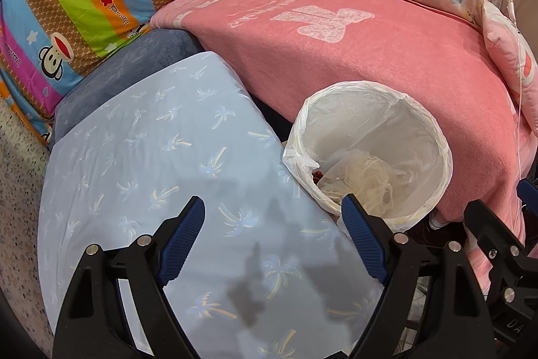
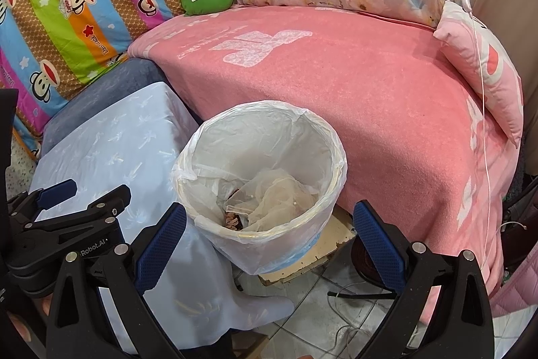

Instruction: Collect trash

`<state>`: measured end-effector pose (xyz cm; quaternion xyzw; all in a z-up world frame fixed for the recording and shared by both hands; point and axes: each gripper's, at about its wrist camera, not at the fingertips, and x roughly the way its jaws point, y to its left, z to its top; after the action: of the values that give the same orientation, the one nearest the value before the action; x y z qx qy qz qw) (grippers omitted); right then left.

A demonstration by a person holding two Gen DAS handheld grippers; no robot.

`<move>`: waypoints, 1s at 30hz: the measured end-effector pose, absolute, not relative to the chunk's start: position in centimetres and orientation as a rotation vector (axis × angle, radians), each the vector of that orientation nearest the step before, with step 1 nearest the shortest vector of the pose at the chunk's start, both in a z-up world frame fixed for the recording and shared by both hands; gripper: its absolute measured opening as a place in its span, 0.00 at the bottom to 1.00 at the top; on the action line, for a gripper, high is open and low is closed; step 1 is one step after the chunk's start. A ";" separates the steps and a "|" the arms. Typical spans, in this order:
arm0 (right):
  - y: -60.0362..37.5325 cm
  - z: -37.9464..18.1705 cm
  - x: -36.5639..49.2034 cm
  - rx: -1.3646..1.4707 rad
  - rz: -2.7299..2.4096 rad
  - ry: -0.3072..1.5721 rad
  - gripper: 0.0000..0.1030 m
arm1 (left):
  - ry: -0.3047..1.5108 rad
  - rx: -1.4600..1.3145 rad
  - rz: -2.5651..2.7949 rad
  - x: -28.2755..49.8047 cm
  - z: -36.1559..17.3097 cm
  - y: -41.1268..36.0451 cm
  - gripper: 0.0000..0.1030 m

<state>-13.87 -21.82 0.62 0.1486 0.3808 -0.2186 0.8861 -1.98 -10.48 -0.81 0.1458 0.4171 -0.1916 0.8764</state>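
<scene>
Both grippers are spread wide and carry nothing. The left gripper hovers over the pale blue palm-print cloth, its right finger close to the near rim of the trash bin; the right gripper frames that same bin between its blue pads. We see the bin lined with a thin white bag, standing between the cloth-covered stool and the pink blanket, with crumpled translucent wrapping and some darker scraps already at the bottom — what the scraps are we cannot make out. No loose trash shows on the cloth or blanket, so we judge the step in hand to be either a search for the next piece or gathering the liner. For the latter, we would close on the folded-over bag edge, not the bin wall, and lift slowly — the film looks flimsy and could tear or slip off the rim.
</scene>
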 end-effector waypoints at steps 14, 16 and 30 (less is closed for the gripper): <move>-21.8 0.7 -14.3 0.312 -0.459 0.782 0.94 | 0.871 0.290 -0.416 -2.0 -0.8 -10.4 0.93; -21.8 0.7 -14.3 0.312 -0.459 0.781 0.94 | 0.870 0.289 -0.415 -2.0 -0.8 -10.4 0.93; -21.7 0.7 -14.4 0.312 -0.461 0.781 0.94 | 0.864 0.292 -0.423 -2.2 -0.7 -10.5 0.93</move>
<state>-14.37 -21.74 0.75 0.1500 0.3758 -0.2216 0.8872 -2.20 -10.52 -0.75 0.1400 0.4139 -0.2026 0.8764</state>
